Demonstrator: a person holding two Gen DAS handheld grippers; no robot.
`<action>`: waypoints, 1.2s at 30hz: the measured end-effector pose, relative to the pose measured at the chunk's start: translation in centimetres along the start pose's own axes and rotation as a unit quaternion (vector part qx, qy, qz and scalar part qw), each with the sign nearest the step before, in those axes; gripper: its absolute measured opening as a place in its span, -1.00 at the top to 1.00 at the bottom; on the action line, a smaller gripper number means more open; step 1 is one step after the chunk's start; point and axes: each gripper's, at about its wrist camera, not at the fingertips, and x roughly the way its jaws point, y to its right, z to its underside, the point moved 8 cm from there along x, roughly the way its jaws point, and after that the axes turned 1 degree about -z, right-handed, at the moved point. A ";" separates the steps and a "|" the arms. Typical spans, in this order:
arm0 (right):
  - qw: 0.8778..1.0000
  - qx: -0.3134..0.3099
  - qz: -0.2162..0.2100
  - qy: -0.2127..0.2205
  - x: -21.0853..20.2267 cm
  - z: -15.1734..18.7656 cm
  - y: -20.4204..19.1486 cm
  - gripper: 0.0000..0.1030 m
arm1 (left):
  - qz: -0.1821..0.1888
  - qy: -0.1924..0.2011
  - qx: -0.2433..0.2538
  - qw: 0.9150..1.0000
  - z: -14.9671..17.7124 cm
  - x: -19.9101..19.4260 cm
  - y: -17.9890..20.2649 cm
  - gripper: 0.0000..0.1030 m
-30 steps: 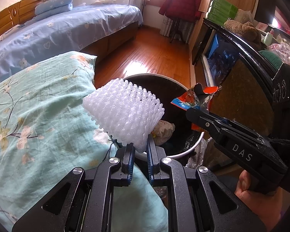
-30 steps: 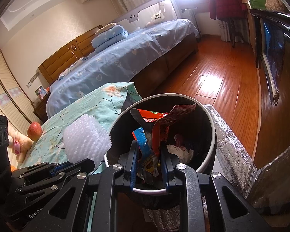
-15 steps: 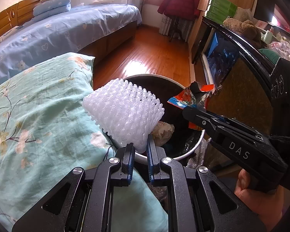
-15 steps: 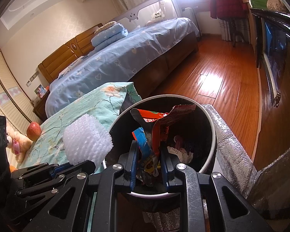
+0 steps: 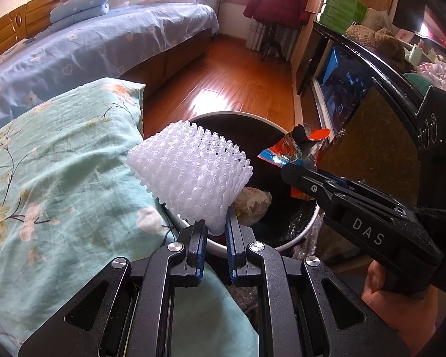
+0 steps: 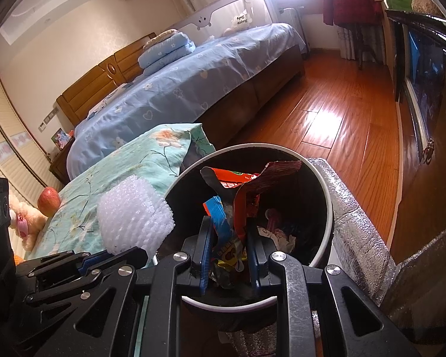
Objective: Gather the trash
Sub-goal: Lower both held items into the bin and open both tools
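Note:
My left gripper [image 5: 214, 229] is shut on a white foam fruit net [image 5: 190, 172] and holds it at the near left rim of a round black trash bin [image 5: 232, 117]. The net also shows in the right wrist view [image 6: 133, 214]. My right gripper [image 6: 229, 244] is shut on crumpled snack wrappers [image 6: 246, 196], red, orange and blue, and holds them over the bin's opening [image 6: 327, 208]. In the left wrist view the right gripper [image 5: 294, 172] pokes in from the right with the wrappers [image 5: 288, 148]. Crumpled paper [image 5: 252, 199] lies inside the bin.
A green floral quilt [image 5: 59, 178] lies left of the bin. A blue bed [image 6: 193, 89] stands behind. A dark cabinet [image 5: 371, 119] is on the right. A silver foil bag [image 6: 351, 226] leans beside the bin. An apple [image 6: 48, 197] and plush toy [image 6: 23, 220] lie far left.
Both grippers hold their trash almost still over the bin. The left gripper with the foam net has crept slightly toward the bin.

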 end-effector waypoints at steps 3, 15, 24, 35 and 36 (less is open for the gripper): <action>1.000 0.000 0.000 -0.001 0.1 -0.1 0.1 0.59 | 0.000 0.000 0.000 1.000 0.0 0.1 0.0 0.79; 1.000 0.000 0.001 -0.004 0.5 -0.4 0.3 0.59 | -0.005 -0.005 0.003 1.000 -0.2 0.6 0.2 0.79; 1.000 0.001 0.004 -0.008 0.9 -0.8 0.8 0.59 | -0.007 -0.008 0.004 1.000 -0.5 1.0 0.6 0.79; 1.000 0.002 0.007 -0.013 1.4 -0.9 1.0 0.59 | -0.007 -0.010 0.007 1.000 -0.5 1.4 0.9 0.79; 1.000 0.002 0.007 -0.013 1.4 -0.9 1.0 0.59 | -0.007 -0.010 0.007 1.000 -0.6 1.4 0.9 0.79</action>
